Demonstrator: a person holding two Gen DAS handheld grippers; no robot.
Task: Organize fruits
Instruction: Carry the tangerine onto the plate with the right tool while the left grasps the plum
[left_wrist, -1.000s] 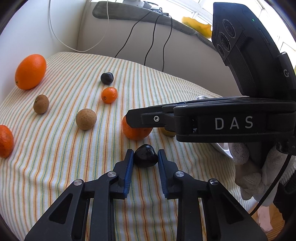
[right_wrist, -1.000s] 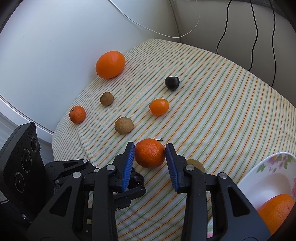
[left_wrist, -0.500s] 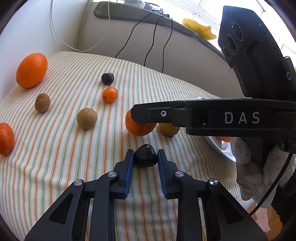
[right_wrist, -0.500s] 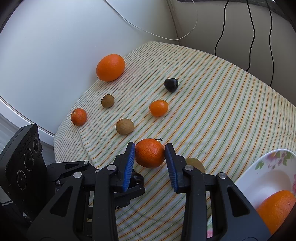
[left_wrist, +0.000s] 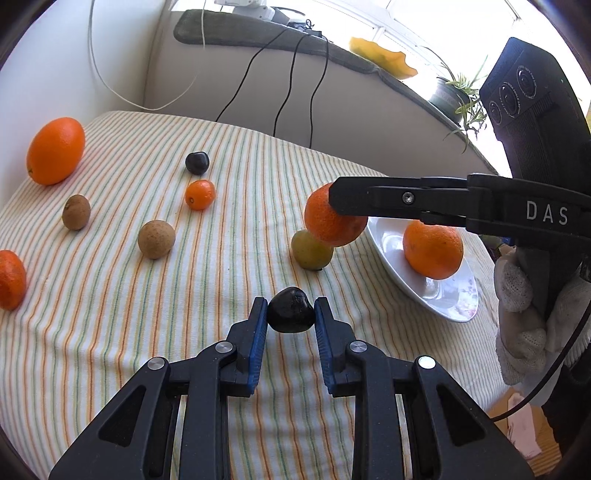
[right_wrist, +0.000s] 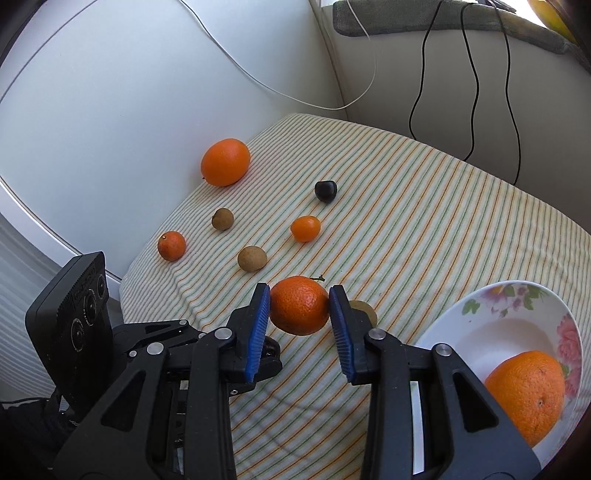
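Observation:
My left gripper (left_wrist: 291, 319) is shut on a dark plum (left_wrist: 291, 315), held just above the striped cloth. My right gripper (right_wrist: 299, 308) is shut on an orange tangerine (right_wrist: 299, 304) and holds it lifted; it also shows in the left wrist view (left_wrist: 328, 221), near the rim of a white flowered bowl (left_wrist: 448, 306). The bowl (right_wrist: 491, 325) holds a large orange (right_wrist: 526, 391). A greenish-yellow fruit (left_wrist: 310, 251) lies on the cloth under the tangerine.
On the striped cloth (right_wrist: 424, 221) lie a big orange (right_wrist: 225, 161), a second dark plum (right_wrist: 325, 190), a small kumquat (right_wrist: 305, 228), two brown round fruits (right_wrist: 252, 258) (right_wrist: 222, 219) and a tangerine (right_wrist: 171, 246). Walls and hanging cables (right_wrist: 472, 74) stand behind.
My right gripper has lifted the tangerine off the cloth and carried it right toward the bowl, uncovering the greenish fruit. My left gripper stays shut on the plum.

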